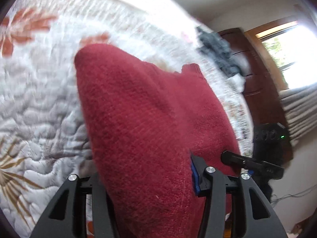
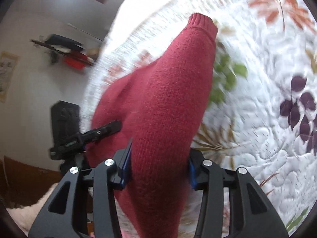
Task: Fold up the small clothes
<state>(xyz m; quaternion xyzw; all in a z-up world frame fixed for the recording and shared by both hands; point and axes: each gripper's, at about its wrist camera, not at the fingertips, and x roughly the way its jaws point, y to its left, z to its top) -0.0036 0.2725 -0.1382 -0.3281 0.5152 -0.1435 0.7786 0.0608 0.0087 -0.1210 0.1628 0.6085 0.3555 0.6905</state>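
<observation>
Closest in, each hand-held gripper is clenched on the same red sweater. The left hand-held gripper (image 1: 150, 180) has the knit bunched between its fingers, a blue pad (image 1: 195, 178) showing on the one finger that is not covered. The sweater (image 1: 142, 123) rises forward and away from it in a thick fold, lifted over the bed. Just beside it, to the right, the tip of the other gripper reaches into the cloth.

The right hand-held gripper (image 2: 158, 168) grasps the sweater (image 2: 164, 103) too, both blue pads (image 2: 125, 168) pressed against the knit. From its fingers a sleeve stretches ahead and ends in a ribbed cuff (image 2: 202, 23). To its left, the left gripper's finger touches the cloth.

Beyond the sweater lies the bed's white quilt (image 1: 39, 103), stitched in waves and printed with orange, brown, green and purple leaves. Farther off, near the quilt's edge, sits a blurred grey garment (image 1: 218, 53). Behind that stand a dark wooden cabinet (image 1: 259, 83) and a bright window (image 1: 293, 49).
</observation>
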